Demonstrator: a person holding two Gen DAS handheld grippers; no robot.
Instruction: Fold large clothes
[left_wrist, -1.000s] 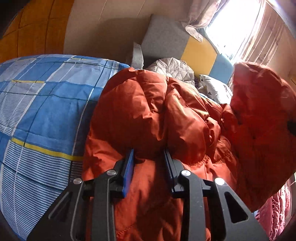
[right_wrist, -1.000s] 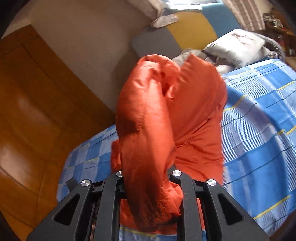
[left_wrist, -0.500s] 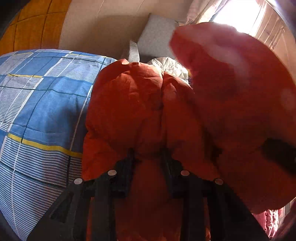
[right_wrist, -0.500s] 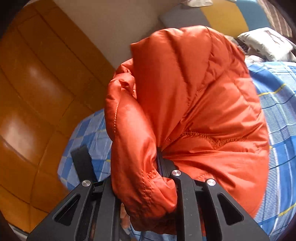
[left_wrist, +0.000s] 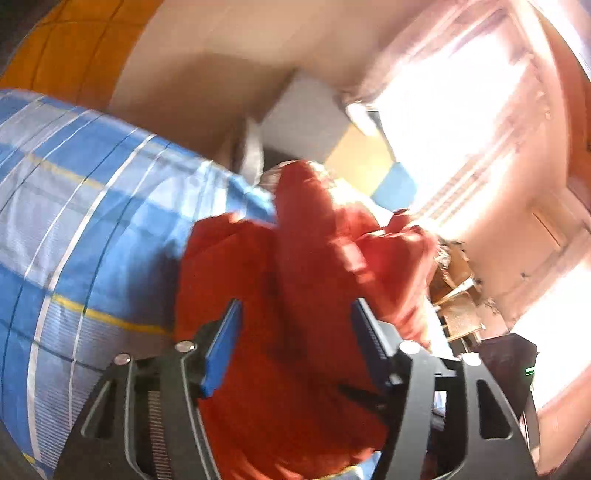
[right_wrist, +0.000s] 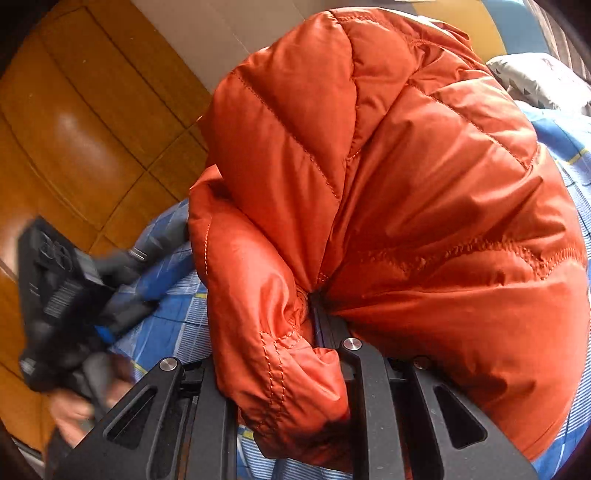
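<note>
An orange puffer jacket (right_wrist: 406, 177) lies bunched on a bed with a blue checked sheet (left_wrist: 74, 240). My right gripper (right_wrist: 314, 306) is shut on a fold of the jacket near a cuff, and the fabric drapes over both fingers. In the left wrist view the jacket (left_wrist: 303, 280) lies between the fingers of my left gripper (left_wrist: 295, 317), which stands wide open with its blue pads (left_wrist: 221, 343) apart from the cloth. The left gripper also shows in the right wrist view (right_wrist: 110, 295), held by a hand at the lower left.
A wooden wall panel (right_wrist: 74, 110) stands to the left. Grey, yellow and blue headboard cushions (left_wrist: 314, 122) and a patterned pillow (right_wrist: 546, 81) sit at the bed's head. A bright curtained window (left_wrist: 461, 129) and a wooden chair (left_wrist: 458, 306) are to the right.
My left gripper has opened and let go of the jacket, and its view has swung right. My right gripper has carried its fold of jacket over towards the left.
</note>
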